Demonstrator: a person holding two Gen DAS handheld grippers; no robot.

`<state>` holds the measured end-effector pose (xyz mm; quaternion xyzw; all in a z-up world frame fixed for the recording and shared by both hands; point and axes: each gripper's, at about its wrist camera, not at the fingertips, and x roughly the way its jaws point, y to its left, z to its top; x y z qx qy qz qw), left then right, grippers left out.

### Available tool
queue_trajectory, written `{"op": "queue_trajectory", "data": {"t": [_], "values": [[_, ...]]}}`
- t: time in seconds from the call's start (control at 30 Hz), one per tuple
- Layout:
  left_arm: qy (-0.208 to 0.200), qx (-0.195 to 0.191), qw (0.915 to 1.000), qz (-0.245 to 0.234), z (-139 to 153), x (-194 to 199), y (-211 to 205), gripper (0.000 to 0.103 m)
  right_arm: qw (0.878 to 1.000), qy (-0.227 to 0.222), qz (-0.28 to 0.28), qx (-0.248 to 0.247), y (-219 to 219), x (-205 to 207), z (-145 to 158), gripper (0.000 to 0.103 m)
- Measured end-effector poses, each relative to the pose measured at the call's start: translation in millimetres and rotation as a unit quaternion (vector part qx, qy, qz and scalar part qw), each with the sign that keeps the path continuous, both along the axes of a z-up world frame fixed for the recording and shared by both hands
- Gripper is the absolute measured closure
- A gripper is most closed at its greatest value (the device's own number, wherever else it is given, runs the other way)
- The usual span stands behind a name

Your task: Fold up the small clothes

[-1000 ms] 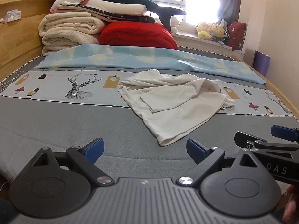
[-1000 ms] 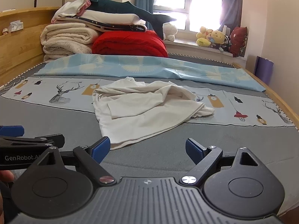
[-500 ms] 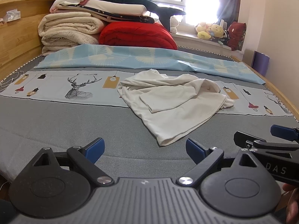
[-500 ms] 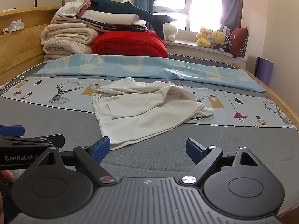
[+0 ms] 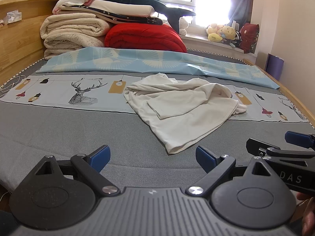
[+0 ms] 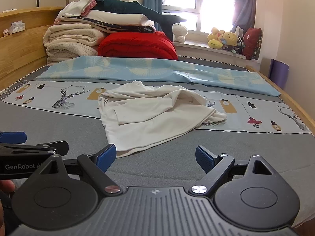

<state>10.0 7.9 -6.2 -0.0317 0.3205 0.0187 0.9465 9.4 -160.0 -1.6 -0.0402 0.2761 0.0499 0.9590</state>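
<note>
A crumpled white garment [image 5: 183,106] lies on the bed, half on the printed sheet and half on the grey cover; it also shows in the right wrist view [image 6: 153,114]. My left gripper [image 5: 152,158] is open and empty, low over the grey cover, just short of the garment's near corner. My right gripper [image 6: 155,157] is open and empty, its left blue fingertip [image 6: 106,156] close to the garment's near hem. Each gripper shows at the edge of the other's view.
The bed's grey cover [image 5: 59,129] fills the foreground. A light blue sheet [image 5: 137,61] lies behind the garment. Folded blankets [image 5: 74,33] and a red quilt [image 5: 143,37] are stacked at the headboard. Wooden bed rails run left and right [image 5: 295,102]. Plush toys [image 5: 222,33] sit on the windowsill.
Almost nothing has changed; both grippers stay open and hover in nearly the same place, with only a slight drift of the views.
</note>
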Motion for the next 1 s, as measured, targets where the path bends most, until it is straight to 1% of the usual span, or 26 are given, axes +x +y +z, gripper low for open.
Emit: {"op": "queue_trajectory", "data": {"t": [0.37,0.57,0.73,0.77,0.87,0.93,1.0], "values": [[-0.001,0.000,1.0000,-0.002,-0.1,0.3,0.2,0.007,1.000,0.000,-0.001,-0.001,0.1,0.8,0.5,0.015],[-0.003,0.005,1.0000,-0.006,-0.7,0.5,-0.7,0.007,1.000,-0.001,-0.002,-0.007,0.0,1.5,0.3,0.019],[-0.010,0.009,0.9999,-0.009,-2.4,-1.4,-2.6,0.007,1.000,-0.002,-0.002,-0.008,0.3,1.1,0.7,0.019],[-0.012,0.011,0.9998,-0.011,-2.3,-2.0,-2.9,0.008,1.000,-0.002,-0.002,-0.008,0.5,1.3,1.1,0.019],[-0.018,0.018,0.9995,-0.018,-2.4,-3.0,-4.7,0.016,1.000,-0.003,-0.002,-0.005,0.1,1.2,1.5,0.020],[-0.020,0.021,0.9994,-0.021,-3.3,-3.6,-5.7,0.022,1.000,-0.004,-0.001,-0.001,-0.6,1.6,2.8,0.023],[-0.022,0.021,0.9992,-0.024,-3.6,-3.6,-5.0,0.026,1.000,-0.006,-0.001,0.006,-1.9,3.0,3.9,0.030]]}}
